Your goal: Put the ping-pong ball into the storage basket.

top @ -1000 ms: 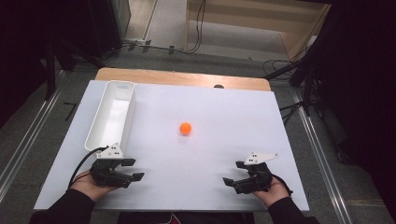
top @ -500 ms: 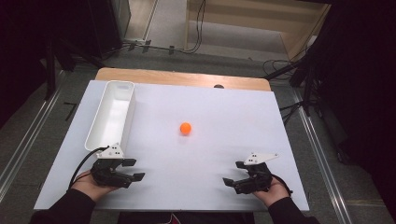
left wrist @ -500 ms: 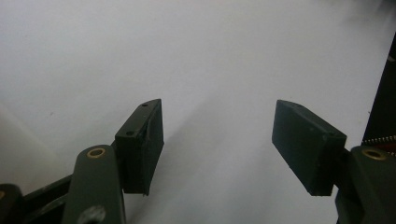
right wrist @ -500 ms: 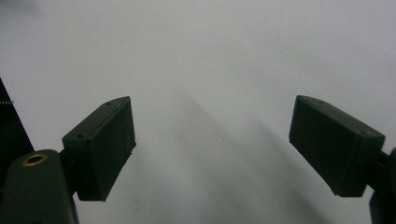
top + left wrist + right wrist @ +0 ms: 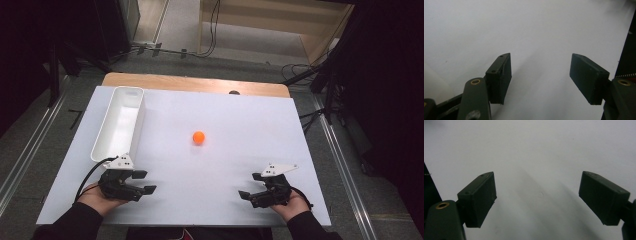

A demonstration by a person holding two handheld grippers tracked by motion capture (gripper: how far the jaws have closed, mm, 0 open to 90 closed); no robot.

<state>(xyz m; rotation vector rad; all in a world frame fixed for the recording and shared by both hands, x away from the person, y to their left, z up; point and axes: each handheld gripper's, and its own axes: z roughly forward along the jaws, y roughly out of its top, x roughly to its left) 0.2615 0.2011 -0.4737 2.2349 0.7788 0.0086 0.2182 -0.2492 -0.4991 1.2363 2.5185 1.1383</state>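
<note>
Resting near you on the white tabletop (image 5: 220, 170), your left gripper (image 5: 142, 182) and right gripper (image 5: 248, 186) both hold their jaws apart with nothing between them. The orange ball (image 5: 199, 137) lies well ahead, between the 2. A white bin (image 5: 102, 141) stands just beyond your left fingers; grey floor (image 5: 45, 130) surrounds the table.

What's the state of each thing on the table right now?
Orange ball: loose on the table, mid-board, untouched.
White bin: upright, open top, looks empty, at the left side.
Left claw: open, nothing between its jaws, low over the near left edge.
Right claw: open, nothing between its jaws, low over the near right edge.
White table: flat, bare apart from ball and bin.
</note>
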